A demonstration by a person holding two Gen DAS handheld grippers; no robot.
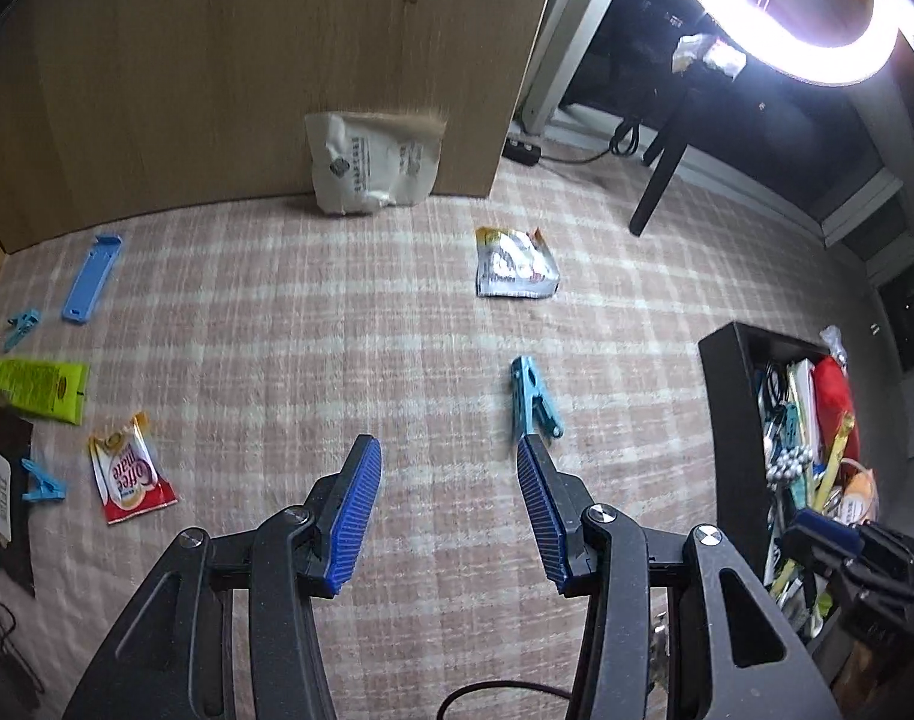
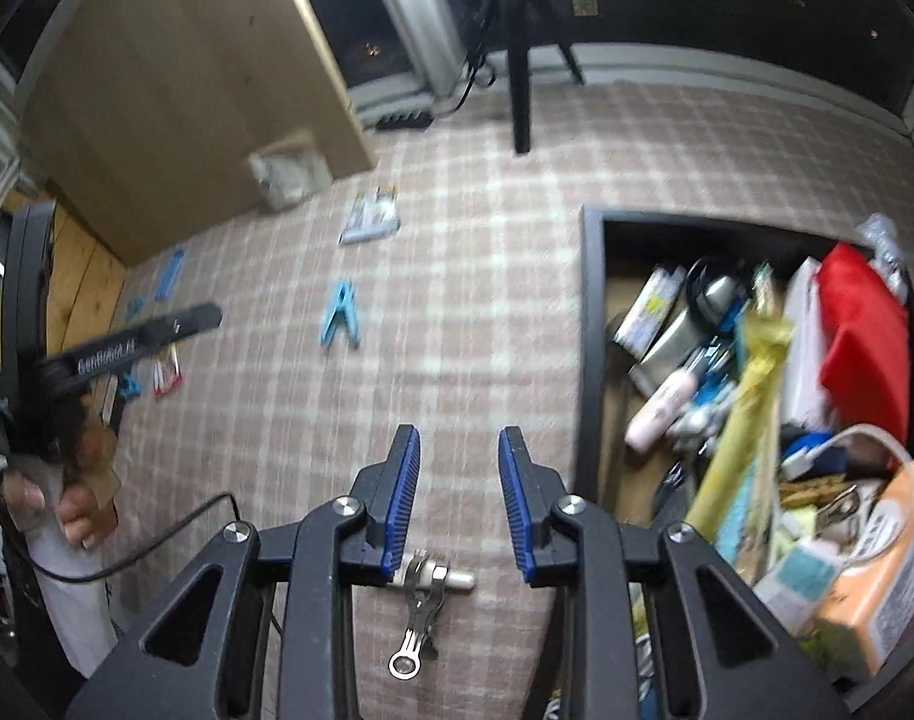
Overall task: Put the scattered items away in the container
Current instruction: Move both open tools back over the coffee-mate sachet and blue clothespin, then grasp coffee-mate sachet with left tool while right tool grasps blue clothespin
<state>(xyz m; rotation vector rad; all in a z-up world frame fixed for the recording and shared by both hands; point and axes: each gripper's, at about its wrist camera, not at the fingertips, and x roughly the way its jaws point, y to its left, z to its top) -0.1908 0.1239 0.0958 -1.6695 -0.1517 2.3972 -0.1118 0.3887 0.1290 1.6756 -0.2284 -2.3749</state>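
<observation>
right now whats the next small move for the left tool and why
Probably ease the left tool forward and a little right, to straddle the blue clothespin on the checked cloth. Its fingers stand open with nothing between them, and the clothespin lies just beyond the right fingertip, the nearest loose item. The black container sits close by on the right for the drop.

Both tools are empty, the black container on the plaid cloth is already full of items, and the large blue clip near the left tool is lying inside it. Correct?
Not quite. The large blue clip is not inside the black container; it lies loose on the plaid cloth, just beyond the left tool, as the left wrist view shows. The rest stands: the right tool is empty too.
</observation>
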